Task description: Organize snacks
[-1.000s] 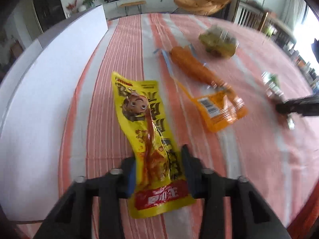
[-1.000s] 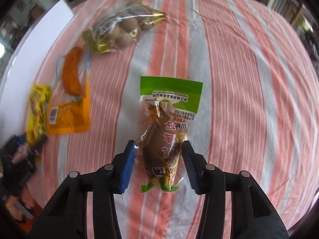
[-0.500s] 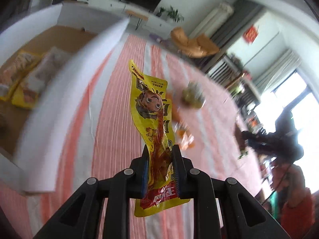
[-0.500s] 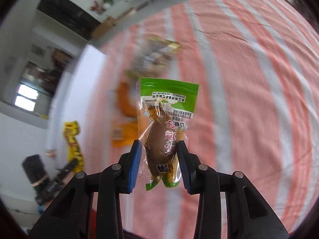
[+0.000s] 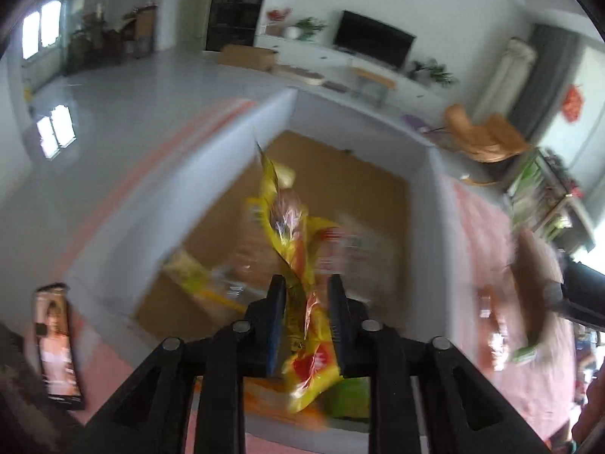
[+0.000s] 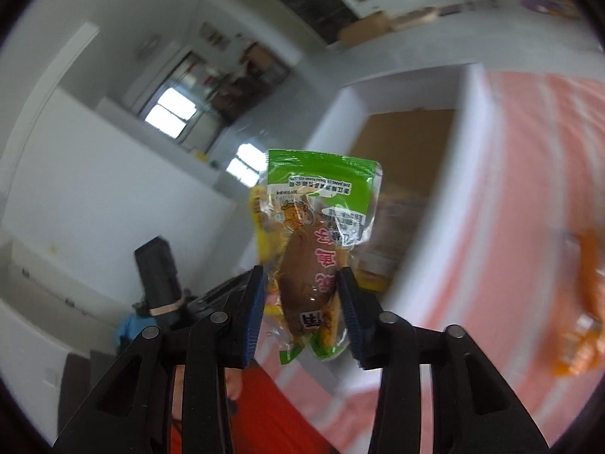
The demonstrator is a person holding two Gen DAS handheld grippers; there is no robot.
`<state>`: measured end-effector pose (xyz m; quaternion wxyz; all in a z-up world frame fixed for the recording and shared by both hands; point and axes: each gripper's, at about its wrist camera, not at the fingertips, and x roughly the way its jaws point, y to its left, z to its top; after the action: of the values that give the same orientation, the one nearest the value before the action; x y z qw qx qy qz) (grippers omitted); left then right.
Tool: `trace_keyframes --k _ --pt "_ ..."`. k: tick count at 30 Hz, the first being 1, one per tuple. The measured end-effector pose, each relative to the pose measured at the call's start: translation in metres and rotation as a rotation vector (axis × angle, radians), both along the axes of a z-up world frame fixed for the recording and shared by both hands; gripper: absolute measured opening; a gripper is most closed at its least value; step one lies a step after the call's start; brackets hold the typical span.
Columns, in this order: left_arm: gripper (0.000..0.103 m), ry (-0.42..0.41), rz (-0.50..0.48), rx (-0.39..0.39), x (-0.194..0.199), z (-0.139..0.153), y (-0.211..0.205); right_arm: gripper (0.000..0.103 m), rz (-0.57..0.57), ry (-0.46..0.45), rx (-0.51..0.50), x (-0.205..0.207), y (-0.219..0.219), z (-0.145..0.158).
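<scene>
My left gripper (image 5: 304, 295) is shut on a long yellow snack packet (image 5: 293, 249) and holds it in the air above an open white box (image 5: 234, 151) with a brown floor. Several blurred snack packets (image 5: 196, 272) lie inside the box. My right gripper (image 6: 300, 295) is shut on a green-topped clear packet with a brown drumstick (image 6: 317, 234), held in the air beside the box (image 6: 465, 143). The right gripper and its packet show blurred in the left wrist view (image 5: 537, 283).
The box stands on a table with an orange and white striped cloth (image 6: 529, 174). An orange snack packet (image 6: 582, 321) lies on the cloth at the right. A phone (image 5: 56, 344) lies left of the box. A living room lies beyond.
Both grippers have lifted their packets off the table and swung left. The left one now hangs over the box; the right one has come up beside the box.
</scene>
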<state>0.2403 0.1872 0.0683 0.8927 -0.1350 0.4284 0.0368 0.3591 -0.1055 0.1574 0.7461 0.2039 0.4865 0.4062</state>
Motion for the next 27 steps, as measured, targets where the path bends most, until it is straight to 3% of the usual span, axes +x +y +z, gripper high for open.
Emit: trace_keyframes --k 1,3,6,9,12,14,16,19,22,27 --pt "0.058 0.008 0.015 0.009 -0.001 -0.001 0.004 0.06 0.01 -0.001 -0.016 -0.001 0.015 -0.004" --pt "0.085 -0.018 0.047 0.024 -0.01 -0.003 0.007 0.063 0.02 0.017 -0.034 -0.001 0.031 -0.015" --pt "0.087 -0.077 0.051 0.002 -0.025 -0.001 0.008 0.063 0.008 -0.014 -0.032 -0.01 0.017 -0.016" --pt "0.087 -0.107 -0.005 -0.066 -0.038 0.005 -0.005 0.065 -0.053 -0.126 -0.115 -0.018 -0.025 -0.016" --pt "0.087 -0.154 -0.144 -0.121 -0.059 0.019 -0.053 0.07 -0.154 -0.309 -0.33 -0.036 -0.082 -0.028" --pt "0.088 -0.169 -0.261 -0.14 -0.069 0.029 -0.096 0.07 -0.247 -0.386 -0.514 -0.049 -0.129 -0.055" --pt "0.093 -0.167 -0.382 -0.143 -0.081 0.027 -0.146 0.07 -0.323 -0.366 -0.671 -0.059 -0.182 -0.092" --pt "0.099 -0.106 -0.52 -0.147 -0.085 0.004 -0.211 0.07 -0.423 -0.267 -0.787 -0.08 -0.255 -0.134" --pt "0.099 0.001 -0.567 -0.078 -0.074 -0.043 -0.258 0.07 -0.508 -0.219 -0.811 -0.101 -0.3 -0.154" --pt "0.098 0.095 -0.506 0.064 -0.047 -0.105 -0.285 0.07 -0.599 -0.188 -0.75 -0.117 -0.337 -0.163"
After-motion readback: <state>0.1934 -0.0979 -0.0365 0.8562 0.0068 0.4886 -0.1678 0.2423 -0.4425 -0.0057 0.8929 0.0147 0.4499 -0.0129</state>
